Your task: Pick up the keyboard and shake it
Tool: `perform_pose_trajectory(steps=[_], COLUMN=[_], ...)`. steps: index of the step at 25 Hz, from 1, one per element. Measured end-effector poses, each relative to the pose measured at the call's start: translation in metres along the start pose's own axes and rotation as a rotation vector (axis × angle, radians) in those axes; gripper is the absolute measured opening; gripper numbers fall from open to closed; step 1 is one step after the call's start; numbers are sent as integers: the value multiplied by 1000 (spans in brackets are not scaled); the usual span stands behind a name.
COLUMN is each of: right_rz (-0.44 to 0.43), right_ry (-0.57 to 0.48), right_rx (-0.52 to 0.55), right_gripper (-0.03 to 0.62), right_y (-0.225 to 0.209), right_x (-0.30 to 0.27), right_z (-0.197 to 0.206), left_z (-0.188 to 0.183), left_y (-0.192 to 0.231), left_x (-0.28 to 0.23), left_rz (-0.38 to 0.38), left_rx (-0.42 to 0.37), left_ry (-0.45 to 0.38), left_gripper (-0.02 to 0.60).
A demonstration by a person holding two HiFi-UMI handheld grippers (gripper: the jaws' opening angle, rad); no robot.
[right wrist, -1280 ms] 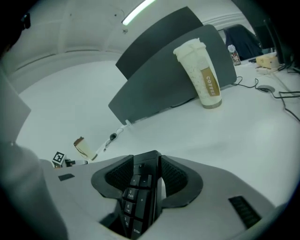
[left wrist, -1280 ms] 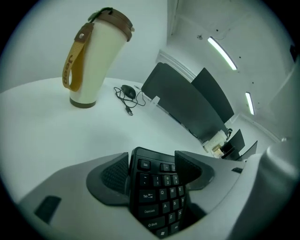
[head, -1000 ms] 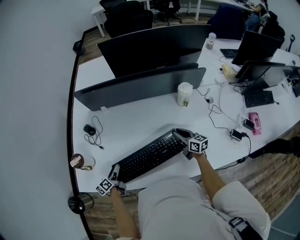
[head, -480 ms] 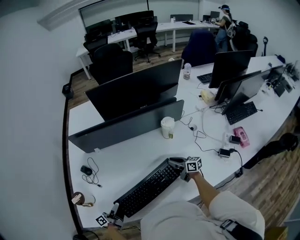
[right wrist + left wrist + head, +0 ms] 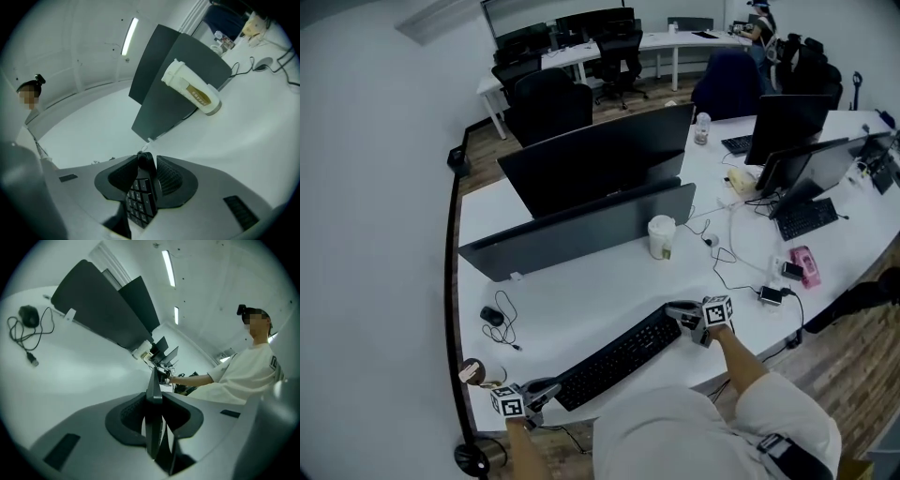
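The keyboard [image 5: 619,361], slanted in front of the paper cup [image 5: 661,236] by the desk [image 5: 581,291] edge, is clamped at both ends so that it can be shaken evenly, the left gripper [image 5: 546,386] just closed on one end and the right gripper [image 5: 682,314] just slightly eased on the other, and bare desk is left towards the cup.

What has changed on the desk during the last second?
The left gripper has just been closing its jaws and now clamps the left end of the keyboard. The right gripper has just opened its jaws slightly, with the right end still between them. The paper cup and the mouse lie where they did.
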State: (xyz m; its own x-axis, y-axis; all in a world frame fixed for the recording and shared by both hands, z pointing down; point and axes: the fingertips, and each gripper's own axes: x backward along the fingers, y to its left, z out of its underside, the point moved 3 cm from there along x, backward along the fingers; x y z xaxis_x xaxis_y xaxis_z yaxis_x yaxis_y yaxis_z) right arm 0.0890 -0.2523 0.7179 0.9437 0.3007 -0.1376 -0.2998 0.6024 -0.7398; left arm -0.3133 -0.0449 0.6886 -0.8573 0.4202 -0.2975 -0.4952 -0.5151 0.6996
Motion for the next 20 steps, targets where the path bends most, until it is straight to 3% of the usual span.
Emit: perform_pose_trajectory(steps=[5, 10, 15, 17, 18, 20], right_rz=[-81, -151, -205, -255, -286, -333], right_ry=[310, 518, 834, 911, 946, 1013], right_rx=[188, 247, 337, 345, 344, 377], right_gripper=[167, 245, 259, 241, 187, 153], right_y=[17, 30, 32, 40, 45, 56], right_x=[-7, -27, -33, -33, -31, -27], right_z=[-12, -11, 22, 27, 30, 33], left_z=[-19, -30, -39, -44, -46, -49], left_y=[-3, -7, -14, -16, -16, -19], left_x=[1, 2, -5, -6, -6, -7], left_rz=[-2, -5, 0, -7, -14, -24], left_rx=[-108, -145, -226, -265, -286, -331], left_ry=[65, 170, 303, 364, 394, 457], left_gripper=[101, 101, 101, 101, 101, 101])
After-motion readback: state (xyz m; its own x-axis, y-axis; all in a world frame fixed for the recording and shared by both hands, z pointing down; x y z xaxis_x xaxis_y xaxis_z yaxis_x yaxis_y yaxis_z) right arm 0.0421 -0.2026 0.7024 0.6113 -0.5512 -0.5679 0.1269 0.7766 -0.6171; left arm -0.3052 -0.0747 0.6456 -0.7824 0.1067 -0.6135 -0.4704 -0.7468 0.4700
